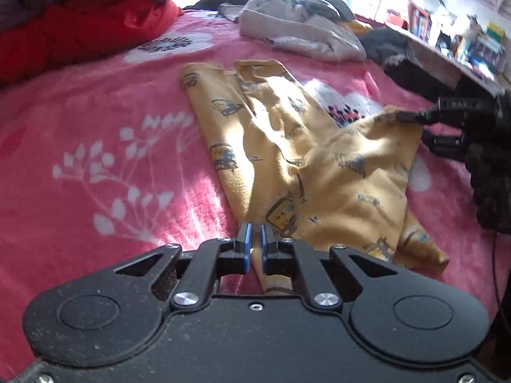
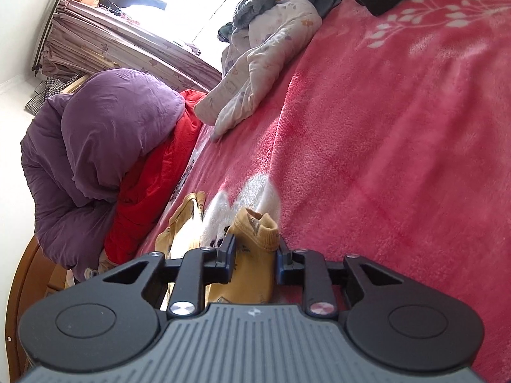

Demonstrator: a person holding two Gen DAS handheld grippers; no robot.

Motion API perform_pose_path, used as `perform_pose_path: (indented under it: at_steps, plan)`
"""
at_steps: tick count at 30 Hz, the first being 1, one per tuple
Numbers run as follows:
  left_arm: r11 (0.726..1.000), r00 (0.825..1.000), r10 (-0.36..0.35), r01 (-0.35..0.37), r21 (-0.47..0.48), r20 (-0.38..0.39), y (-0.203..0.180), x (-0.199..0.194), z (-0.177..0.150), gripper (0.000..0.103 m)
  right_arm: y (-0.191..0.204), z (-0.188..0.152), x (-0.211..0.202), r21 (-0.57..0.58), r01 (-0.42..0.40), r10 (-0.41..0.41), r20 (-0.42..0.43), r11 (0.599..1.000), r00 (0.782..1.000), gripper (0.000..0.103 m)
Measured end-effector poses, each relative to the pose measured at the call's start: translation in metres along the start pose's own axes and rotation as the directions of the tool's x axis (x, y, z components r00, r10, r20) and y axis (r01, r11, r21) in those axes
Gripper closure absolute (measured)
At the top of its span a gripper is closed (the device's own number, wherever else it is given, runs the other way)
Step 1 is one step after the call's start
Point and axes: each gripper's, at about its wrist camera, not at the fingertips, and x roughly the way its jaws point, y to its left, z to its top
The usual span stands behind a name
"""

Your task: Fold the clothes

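Yellow child's trousers (image 1: pixel 287 146) with a small vehicle print lie crumpled on the pink flowered blanket (image 1: pixel 95 121), legs pointing away from me. My left gripper (image 1: pixel 255 239) is shut on the near edge of the trousers, with cloth pinched between its blue pads. The right gripper (image 1: pixel 415 124) comes in from the right at the garment's raised far corner. In the right wrist view its jaws (image 2: pixel 254 250) stand apart with the yellow ribbed cuff (image 2: pixel 258 226) loose between them, not squeezed.
A heap of grey and white clothes (image 1: pixel 297 28) lies at the back of the bed. A red quilt (image 1: pixel 80 32) and a purple duvet (image 2: pixel 95 146) are piled at one side. A cluttered shelf (image 1: pixel 463 38) and a dark garment (image 1: pixel 412 73) are at the right.
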Motion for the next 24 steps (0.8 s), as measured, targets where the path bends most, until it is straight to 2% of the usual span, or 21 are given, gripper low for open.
perform_pose_path:
  at_steps: [2,4,5,7,8,10,12,14,16,17,20,22,24]
  plan:
    - [0.999,0.997,-0.028,0.03,-0.037,0.066,0.004,-0.011,0.004,0.1,-0.001,0.001,0.0,0.007,-0.003,0.003,-0.003,1.0,1.0,0.076]
    - [0.998,0.993,-0.026,0.032,-0.057,0.112,0.006,-0.014,0.009,0.1,-0.002,0.002,0.002,0.012,-0.003,0.003,-0.004,1.0,1.0,0.076]
    - [0.998,0.994,-0.022,0.029,-0.061,0.104,0.006,-0.009,0.01,0.1,-0.002,0.001,0.003,0.011,-0.002,0.002,-0.006,1.0,1.0,0.076]
    - [0.999,1.0,-0.005,0.005,-0.04,0.002,0.004,0.009,0.006,0.098,-0.002,0.001,0.004,0.005,0.0,0.0,-0.008,1.0,1.0,0.076]
    - [1.0,1.0,0.006,-0.007,-0.024,-0.014,0.002,0.011,0.003,0.098,-0.002,0.0,0.003,0.003,0.001,-0.001,-0.009,1.0,1.0,0.077]
    - [1.0,1.0,0.027,-0.027,-0.01,-0.001,0.0,0.004,-0.001,0.097,-0.002,0.001,0.003,0.011,-0.001,0.001,-0.009,1.0,1.0,0.077]
    - [0.999,0.999,0.033,-0.033,-0.036,0.012,0.001,-0.01,-0.006,0.097,-0.004,0.002,0.003,0.022,-0.005,0.005,-0.006,1.0,1.0,0.077]
    - [0.998,1.0,0.004,-0.006,-0.061,-0.02,0.0,-0.019,-0.018,0.097,-0.004,0.002,0.004,0.025,-0.006,0.006,-0.005,1.0,1.0,0.077]
    - [0.999,0.999,-0.012,0.01,-0.048,-0.049,-0.008,-0.024,-0.029,0.097,-0.004,0.001,0.003,0.025,-0.005,0.005,-0.004,1.0,1.0,0.077]
    - [1.0,0.999,-0.011,0.01,-0.029,-0.053,-0.013,-0.027,-0.032,0.097,-0.004,0.001,0.003,0.025,-0.006,0.006,-0.003,1.0,1.0,0.077]
    - [0.998,0.997,-0.006,0.001,-0.063,-0.074,-0.014,-0.033,-0.041,0.097,-0.005,0.0,0.003,0.028,-0.006,0.006,0.002,1.0,1.0,0.077]
    - [0.996,0.995,-0.022,0.013,-0.089,-0.097,-0.013,-0.038,-0.047,0.097,-0.005,0.0,0.003,0.031,-0.006,0.006,0.005,0.999,1.0,0.077]
    - [0.997,0.992,-0.037,0.027,-0.076,-0.125,-0.015,-0.045,-0.053,0.097,-0.006,-0.001,0.002,0.032,-0.007,0.007,0.007,0.999,1.0,0.076]
